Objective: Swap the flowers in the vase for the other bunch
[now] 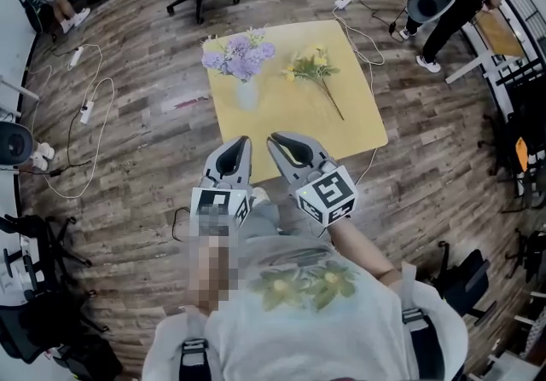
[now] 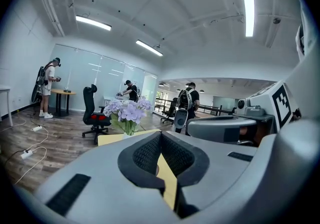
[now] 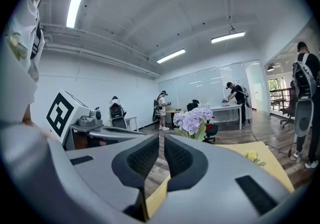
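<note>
Pale purple flowers [image 1: 239,57] stand in a white vase [image 1: 246,95] on the yellow tabletop [image 1: 281,128]. A yellow bunch [image 1: 311,66] lies just beside it, and only the head view shows its long stem. The left gripper [image 1: 245,142] and right gripper [image 1: 273,142] hover at the near edge, all fingers together, empty.

Ceiling strip lights [image 2: 93,23] are flooding the room with bright, even white light, and one strip [image 2: 248,10] is glaring to pure white in the left gripper view. Shadows are falling soft and faint on the yellow table [image 1: 358,115]. Both gripper views are bending strongly toward dark, vignetted corners. Their nearest foreground is blurring, while the purple flowers [image 3: 192,120] are appearing sharp.
</note>
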Available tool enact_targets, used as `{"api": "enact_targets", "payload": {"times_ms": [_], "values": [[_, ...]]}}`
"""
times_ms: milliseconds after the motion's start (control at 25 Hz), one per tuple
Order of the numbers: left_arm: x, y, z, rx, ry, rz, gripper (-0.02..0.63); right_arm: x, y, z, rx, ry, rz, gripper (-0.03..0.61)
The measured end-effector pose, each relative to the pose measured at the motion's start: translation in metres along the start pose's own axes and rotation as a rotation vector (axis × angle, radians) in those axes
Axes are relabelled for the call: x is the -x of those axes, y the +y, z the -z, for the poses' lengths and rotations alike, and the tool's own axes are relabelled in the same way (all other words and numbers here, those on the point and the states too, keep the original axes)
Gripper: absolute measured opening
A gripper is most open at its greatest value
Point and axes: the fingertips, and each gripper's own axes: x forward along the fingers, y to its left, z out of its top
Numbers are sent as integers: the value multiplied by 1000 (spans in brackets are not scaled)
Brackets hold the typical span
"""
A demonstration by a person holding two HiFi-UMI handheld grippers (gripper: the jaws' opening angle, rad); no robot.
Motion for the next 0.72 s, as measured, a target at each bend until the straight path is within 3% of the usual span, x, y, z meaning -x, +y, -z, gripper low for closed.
{"api": "enact_targets", "payload": {"times_ms": [520,720], "values": [[-79,76,-7,27,57,-6,17,-106,-75,-12,-26,52,1,52],[-102,100,-11,35,62,-1,18,-139,-94,-10,-43,90,14,174]]}}
